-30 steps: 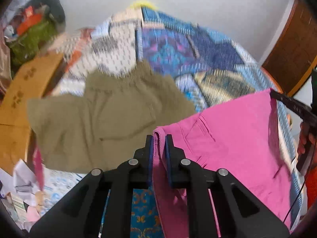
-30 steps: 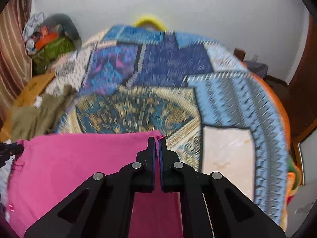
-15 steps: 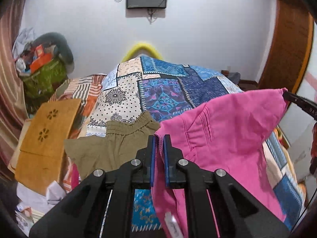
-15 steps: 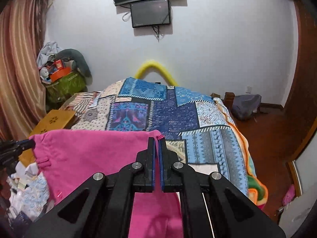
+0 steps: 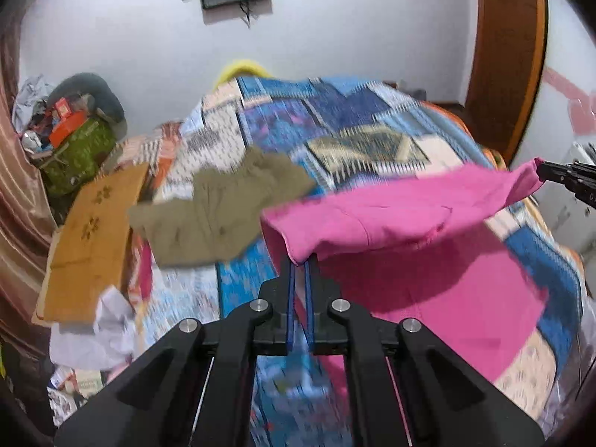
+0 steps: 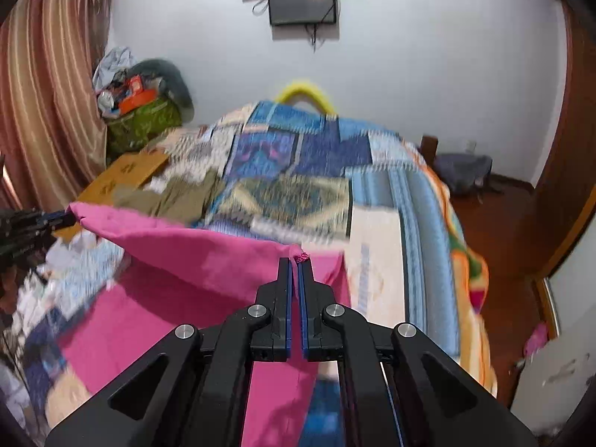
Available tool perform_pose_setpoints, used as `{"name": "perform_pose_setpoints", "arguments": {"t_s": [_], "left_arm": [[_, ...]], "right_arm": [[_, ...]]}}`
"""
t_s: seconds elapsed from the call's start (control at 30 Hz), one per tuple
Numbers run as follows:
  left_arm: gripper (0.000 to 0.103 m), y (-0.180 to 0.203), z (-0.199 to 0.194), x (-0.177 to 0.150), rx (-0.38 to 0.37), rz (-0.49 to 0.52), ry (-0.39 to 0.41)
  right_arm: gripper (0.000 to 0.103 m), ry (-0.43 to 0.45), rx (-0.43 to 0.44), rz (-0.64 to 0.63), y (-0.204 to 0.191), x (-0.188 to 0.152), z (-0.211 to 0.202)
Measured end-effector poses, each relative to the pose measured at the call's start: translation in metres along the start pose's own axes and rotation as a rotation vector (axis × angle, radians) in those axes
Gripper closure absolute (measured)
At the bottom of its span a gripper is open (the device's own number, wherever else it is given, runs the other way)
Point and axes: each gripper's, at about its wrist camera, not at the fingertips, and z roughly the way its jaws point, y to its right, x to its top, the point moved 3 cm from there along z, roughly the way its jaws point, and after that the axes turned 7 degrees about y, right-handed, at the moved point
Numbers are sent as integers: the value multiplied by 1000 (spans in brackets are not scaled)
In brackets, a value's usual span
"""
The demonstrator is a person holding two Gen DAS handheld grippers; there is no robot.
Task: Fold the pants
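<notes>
Pink pants [image 5: 402, 219] hang stretched between both grippers above the bed. My left gripper [image 5: 301, 260] is shut on one corner of the waistband. My right gripper [image 6: 295, 260] is shut on the other corner; it shows at the right edge of the left wrist view [image 5: 558, 175]. The left gripper shows at the left edge of the right wrist view [image 6: 56, 219]. The pink pants [image 6: 193, 279] sag between the grippers, and their lower part drapes over the bed's near end.
Olive-green pants [image 5: 219, 208] lie on the patchwork bedspread [image 5: 335, 119] to the left. A brown cardboard box [image 5: 89, 238] and crumpled white paper [image 5: 97, 335] lie at the left side. A green bag [image 6: 141, 123] sits by the curtain. A wooden door [image 5: 506, 56] stands right.
Both grippers have swung down and forward over the bed with the pink pants, which now spread out flatter and lower instead of hanging up in front of the cameras.
</notes>
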Motion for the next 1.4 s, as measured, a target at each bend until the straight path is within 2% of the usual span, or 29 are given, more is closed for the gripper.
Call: {"name": "perform_pose_setpoints", "arguments": {"t_s": [0.27,0.47,0.53,0.57,0.63,0.7,0.77,0.83,0.9,0.93,1.0,1.17,1.23,1.37,1.4], "left_arm": [[98,12,7,-65,-58,-21,-142],[97,4,0,-76,-67,-35,-170],[91,-1,-7,-71,-54,-26,-160],[85,-2,-10,-68,-53,-25,-156],[71,-4,-17,-59,-58,-33,-136],[49,-1,-24,-49,-54,-23,-98],[41,6,-27,-41,-50,12,-76],[39,19,-29,-37,-48,77,-62],[39,34,-26,-36,-44,156,-62],[39,43,-24,-37,-42,195,-65],[38,56,-18,-42,-38,258,-76],[38,84,9,-58,-29,393,-136],[38,94,17,-62,-12,455,-130],[39,103,22,-57,-25,482,-103],[43,104,24,-54,-38,478,-103]], "right_arm": [[100,-149,-12,-13,-10,-82,3],[100,-220,-57,20,-7,-125,3],[100,-243,-68,34,-4,-130,-1],[99,-249,-69,41,-4,-133,-5],[98,-257,-66,45,-4,-133,-10],[96,-258,-58,32,-6,-127,-16],[93,-243,-49,15,-11,-119,-21],[80,-215,-29,5,-17,-107,-25],[47,-185,-5,1,-27,-98,-28],[44,-160,11,-5,-33,-94,-30],[42,-140,42,-21,-44,-89,-28],[42,-178,122,-43,-73,-95,-10],[42,-192,139,-55,-80,-98,-3],[42,-218,176,-69,-94,-103,13],[42,-222,183,-71,-97,-103,16]]}}
